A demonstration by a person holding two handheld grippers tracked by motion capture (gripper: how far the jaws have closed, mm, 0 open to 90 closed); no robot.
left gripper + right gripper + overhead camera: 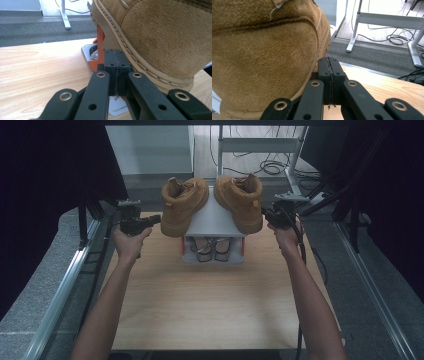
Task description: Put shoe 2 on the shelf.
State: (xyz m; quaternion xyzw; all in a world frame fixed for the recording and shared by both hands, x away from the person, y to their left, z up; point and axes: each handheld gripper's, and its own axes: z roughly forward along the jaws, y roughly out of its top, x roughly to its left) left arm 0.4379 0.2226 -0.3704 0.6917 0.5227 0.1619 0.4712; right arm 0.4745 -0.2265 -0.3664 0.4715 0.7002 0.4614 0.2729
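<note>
Boots (184, 205) (241, 201) sit on rack (214, 220) top. Left gripper (154, 219) and right gripper (265, 213), jaws pressed together and empty, tips touching boot soles.

No text, label, brand, number or sign can be read on anything here.

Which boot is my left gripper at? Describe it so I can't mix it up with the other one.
On the wooden table stands a small grey shoe rack with two tan suede boots on its top shelf. Yours is the left boot, next to the left gripper, whose shut jaws sit against its sole edge. Unlike the right boot, its heel overhangs the rack's left front corner.
</note>
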